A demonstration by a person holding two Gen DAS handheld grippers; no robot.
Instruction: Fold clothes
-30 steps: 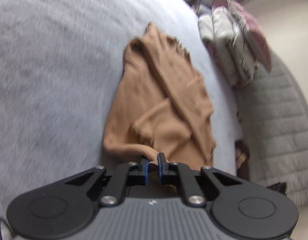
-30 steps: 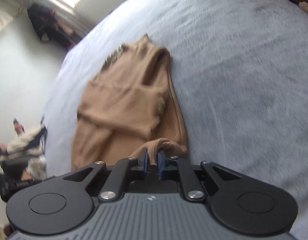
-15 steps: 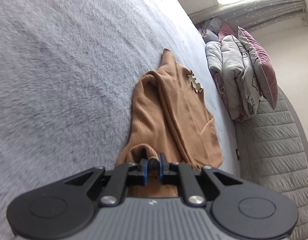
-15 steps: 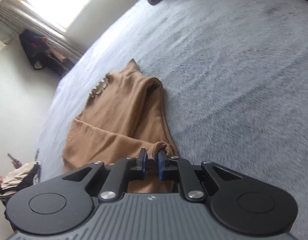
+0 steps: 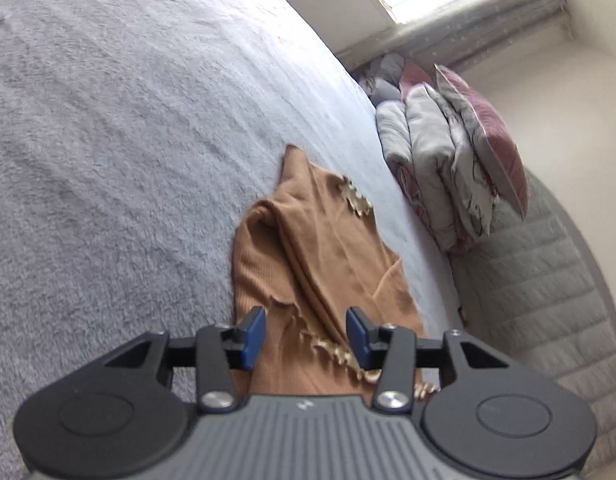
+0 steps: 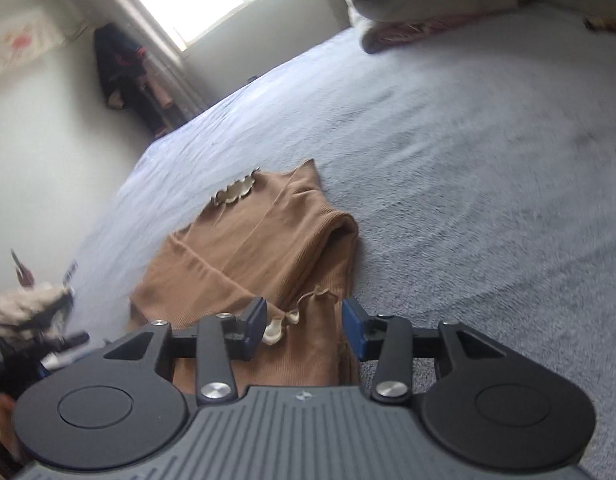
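Note:
A tan ribbed top (image 5: pixel 308 264) with frilled cream edges lies folded on the grey bed cover (image 5: pixel 127 140). It also shows in the right wrist view (image 6: pixel 259 248). My left gripper (image 5: pixel 305 336) is open, its jaws straddling the near frilled hem (image 5: pixel 332 350) without holding it. My right gripper (image 6: pixel 303 328) is open too, its jaws either side of the near edge of the top, with a frilled bit (image 6: pixel 281 322) between them. The far neck end with its frill (image 6: pixel 233 192) lies flat on the cover.
A stack of folded grey and pink bedding (image 5: pixel 448 168) sits at the bed's right edge beside a quilted headboard (image 5: pixel 540 280). In the right wrist view dark clothes (image 6: pixel 127 76) hang by the window, and a pile of items (image 6: pixel 27 316) lies left of the bed.
Both grippers were shut on the top's near edge while drawing it over toward the neck. Now both have opened and let the fabric go, and the top lies folded.

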